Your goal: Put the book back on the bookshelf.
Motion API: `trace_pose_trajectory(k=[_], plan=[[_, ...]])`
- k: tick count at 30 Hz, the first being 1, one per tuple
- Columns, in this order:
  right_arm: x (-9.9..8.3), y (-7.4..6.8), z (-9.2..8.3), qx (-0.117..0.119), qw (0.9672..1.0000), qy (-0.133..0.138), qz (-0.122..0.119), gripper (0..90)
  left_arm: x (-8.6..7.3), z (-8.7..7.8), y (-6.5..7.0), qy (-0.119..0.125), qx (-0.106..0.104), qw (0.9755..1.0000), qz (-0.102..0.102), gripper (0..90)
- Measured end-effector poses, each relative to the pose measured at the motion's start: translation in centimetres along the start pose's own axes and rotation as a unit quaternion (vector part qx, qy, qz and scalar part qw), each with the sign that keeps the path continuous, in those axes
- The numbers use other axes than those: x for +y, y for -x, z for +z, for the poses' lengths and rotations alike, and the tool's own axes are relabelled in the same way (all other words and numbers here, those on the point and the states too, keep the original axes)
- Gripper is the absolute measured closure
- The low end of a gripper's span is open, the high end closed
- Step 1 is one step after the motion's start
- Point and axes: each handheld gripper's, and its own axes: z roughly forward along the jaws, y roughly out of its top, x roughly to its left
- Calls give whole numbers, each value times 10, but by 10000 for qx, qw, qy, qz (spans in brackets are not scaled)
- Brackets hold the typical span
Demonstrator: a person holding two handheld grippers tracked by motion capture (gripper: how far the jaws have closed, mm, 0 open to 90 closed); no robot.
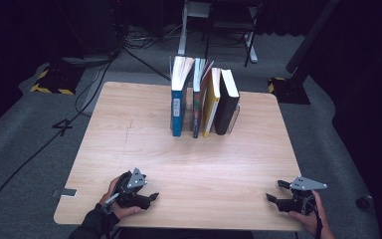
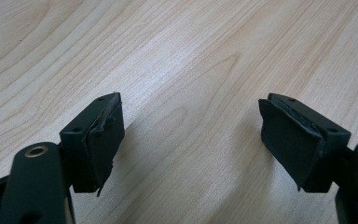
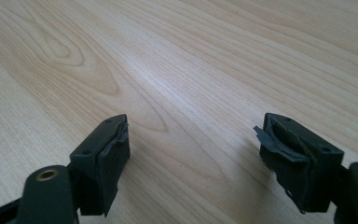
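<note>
High view had the left gripper (image 1: 146, 197) & right gripper (image 1: 274, 191) resting at the near table (image 1: 129, 129) edge, fingers apart w/ nothing between; left gripper view showed bare wood between the pads. Books (image 1: 204, 99) stood upright in a row at the far centre, well apart from both. Best approach, IMO: reach fwd w/ fingers wide, square to one spine, steady the neighbours.

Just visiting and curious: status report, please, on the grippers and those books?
Left gripper open, empty, near table edge. Right gripper open, empty, near edge too. Four books upright at far side, untouched. Bare table between; nothing in the way.
</note>
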Motion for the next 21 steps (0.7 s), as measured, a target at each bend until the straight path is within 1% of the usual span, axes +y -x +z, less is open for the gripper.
trace_pose_trajectory(k=[11, 21], plan=[[0, 0, 0, 2, 10000, 1, -1, 243, 0, 1, -2, 2, -47, 10000, 34, 212], [0, 0, 0, 4, 10000, 6, 0, 243, 0, 1, -2, -6, -33, 10000, 12, 212]])
